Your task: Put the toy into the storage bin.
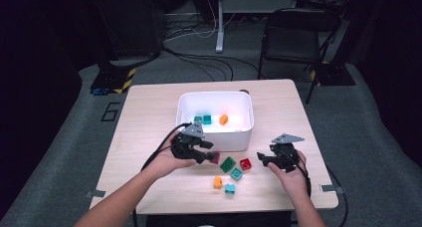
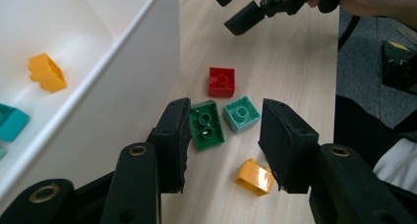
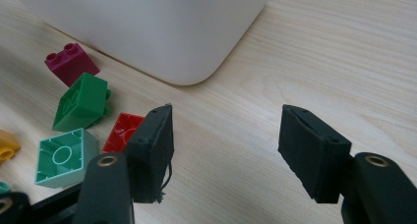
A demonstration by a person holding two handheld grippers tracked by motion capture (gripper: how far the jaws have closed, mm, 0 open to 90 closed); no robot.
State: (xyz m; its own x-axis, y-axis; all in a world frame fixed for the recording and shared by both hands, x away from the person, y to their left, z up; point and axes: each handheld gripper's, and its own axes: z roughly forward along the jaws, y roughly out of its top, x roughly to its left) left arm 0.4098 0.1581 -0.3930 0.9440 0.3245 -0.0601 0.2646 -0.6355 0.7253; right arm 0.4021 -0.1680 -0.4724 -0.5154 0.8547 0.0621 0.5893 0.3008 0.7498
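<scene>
Left gripper (image 1: 211,155) hovered low over the pale wood-grain counter (image 1: 149,137), jaws spread and empty; in the left gripper view a dark green two-stud plastic brick (image 2: 207,124) lay just ahead of the inner face of the left-hand jaw, a mint-green square plastic brick (image 2: 241,114) beside it nearer the gap's middle; a red square plastic brick (image 2: 221,81) sat farther ahead; an orange plastic brick (image 2: 254,176) lay low in the gap, close to the right-hand jaw. White plastic bin (image 2: 123,62) stood along the left-hand jaw's outer side, an orange brick and teal ones already inside.

Right gripper (image 3: 223,150) rested over bare counter, jaws released and holding nothing, the loose bricks off to their left.

Judgement: step in hand was picking a loose brick for the bin; the dark green one looked the likeliest target. To do it well, shift until that brick sits centred between the jaws; lower square to its flat sides; keep the mint brick outside the closing path; mind the bin wall beside the left-hand jaw; clench only once both pads face plastic.
</scene>
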